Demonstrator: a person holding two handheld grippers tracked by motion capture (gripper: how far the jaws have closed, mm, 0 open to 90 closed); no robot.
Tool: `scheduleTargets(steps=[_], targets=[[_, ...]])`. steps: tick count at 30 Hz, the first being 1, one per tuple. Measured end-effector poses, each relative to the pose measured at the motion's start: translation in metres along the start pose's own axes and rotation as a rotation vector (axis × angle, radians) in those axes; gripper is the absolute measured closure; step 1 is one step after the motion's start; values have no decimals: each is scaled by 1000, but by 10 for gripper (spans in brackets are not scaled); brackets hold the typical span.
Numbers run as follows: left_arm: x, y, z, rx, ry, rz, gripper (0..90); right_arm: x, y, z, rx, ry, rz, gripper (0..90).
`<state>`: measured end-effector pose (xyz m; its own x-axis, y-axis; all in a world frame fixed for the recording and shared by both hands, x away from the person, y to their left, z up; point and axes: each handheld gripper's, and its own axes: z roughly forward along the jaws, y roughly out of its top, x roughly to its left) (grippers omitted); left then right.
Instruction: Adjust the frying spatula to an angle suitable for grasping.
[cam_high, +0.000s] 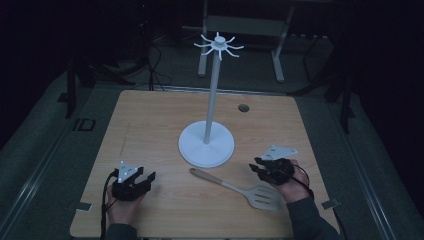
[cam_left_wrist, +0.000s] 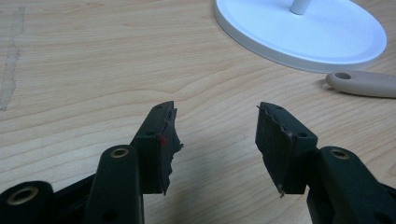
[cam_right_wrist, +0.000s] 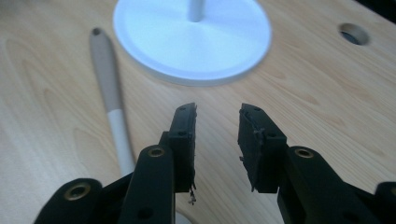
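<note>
- Two hand-held grippers sit low over a light wooden table (cam_high: 150, 125), one at each near corner, with nothing between the jaws of either.
- At the near left, the left gripper (cam_high: 146, 181) is held in the person's left hand (cam_high: 120, 207); in its own view (cam_left_wrist: 217, 140) the jaws stand wide apart over bare wood — released, grasping nothing.
- At the near right, the right gripper (cam_high: 256, 165) is held in the right hand (cam_high: 295, 187), a grey three-cornered plate on top; in its own view (cam_right_wrist: 217, 135) the jaws are parted with a narrower gap, holding nothing.
- A white stand (cam_high: 206, 144) occupies the middle of the table: a round flat base, a thin upright pole and a crown of small curved hooks at the top. Its base shows at the far right of the left gripper view (cam_left_wrist: 303, 37) and at the far side of the right gripper view (cam_right_wrist: 191, 37).
- A slotted spatula (cam_high: 235, 190) lies flat on the wood just near of the base, between the two grippers — its beige handle end points far-left, close to the base rim but apart from it, and its slotted head lies near-right, beside the right hand.
- The handle's tip, with a small hole, shows in the left gripper view (cam_left_wrist: 362, 84); in the right gripper view the handle (cam_right_wrist: 109, 93) runs to the left of the jaws.
- A small round hole (cam_high: 243, 107) is set in the table's far right area (cam_right_wrist: 355, 32).
</note>
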<state>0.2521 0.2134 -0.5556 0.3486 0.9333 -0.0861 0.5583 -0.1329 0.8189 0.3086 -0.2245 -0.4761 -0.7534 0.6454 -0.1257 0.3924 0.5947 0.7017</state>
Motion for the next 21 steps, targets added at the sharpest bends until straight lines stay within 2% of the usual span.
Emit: scheduleTargets(steps=[2,3,5,6,8,14,17,18,21], targets=[[0,0,0,0,-3,3,478,3,4,3,19,11,-19,667],[-1,0,1,0,-3,5,474,11,13,11,61,36,-65,682],[-1,0,0,-1,-3,6,472,18,19,19,91,57,-102,676],[0,0,0,-7,-2,3,472,18,19,19,91,57,-102,676],[0,0,-2,-14,-4,-7,471,26,29,33,145,107,-152,676],[1,0,-1,-10,-6,-7,470,38,39,53,225,151,-216,729],[1,0,-1,-9,-4,-6,468,42,41,59,257,167,-229,740],[0,0,0,-10,-5,-2,467,46,43,66,286,190,-241,740],[0,0,0,-6,-5,1,465,52,44,76,324,212,-257,738]])
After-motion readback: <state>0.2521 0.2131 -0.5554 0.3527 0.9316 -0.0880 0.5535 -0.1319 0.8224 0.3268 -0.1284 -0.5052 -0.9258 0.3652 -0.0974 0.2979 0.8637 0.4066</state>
